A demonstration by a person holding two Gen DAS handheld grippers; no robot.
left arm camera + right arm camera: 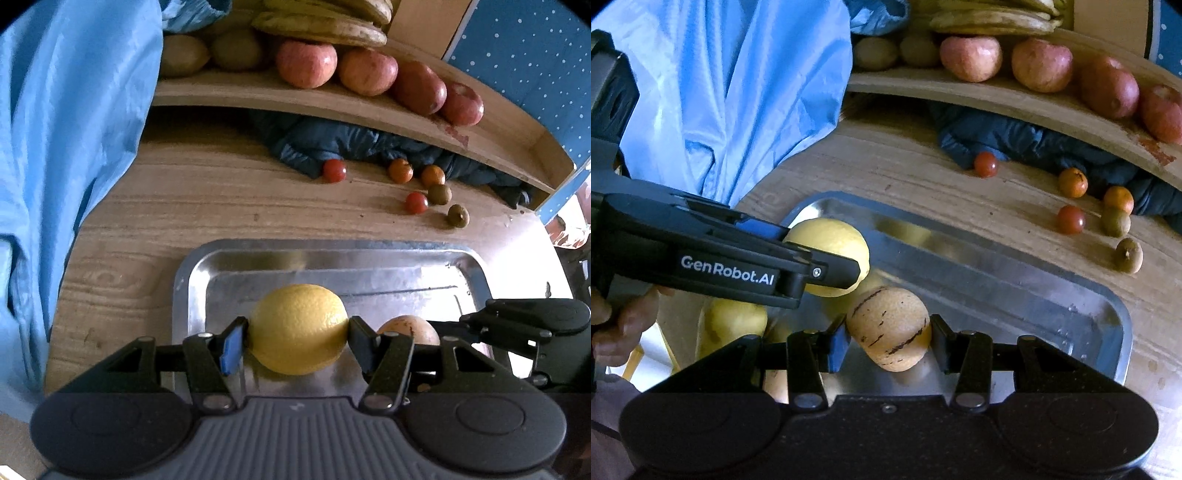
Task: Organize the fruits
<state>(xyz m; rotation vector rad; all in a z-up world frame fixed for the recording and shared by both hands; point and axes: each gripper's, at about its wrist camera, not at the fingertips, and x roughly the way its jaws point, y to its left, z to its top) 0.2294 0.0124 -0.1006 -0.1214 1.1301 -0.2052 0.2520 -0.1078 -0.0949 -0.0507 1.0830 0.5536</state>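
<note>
My left tool (297, 330) grips a round yellow lemon (298, 328), my right tool (888, 332) a tan, dark-streaked oval fruit (888, 326); both hang over the shiny metal tray (388, 251) below.

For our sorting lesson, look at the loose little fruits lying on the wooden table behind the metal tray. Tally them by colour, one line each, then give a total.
Red: 2
Orange: 2
Olive-brown: 2
Total: 6
</note>
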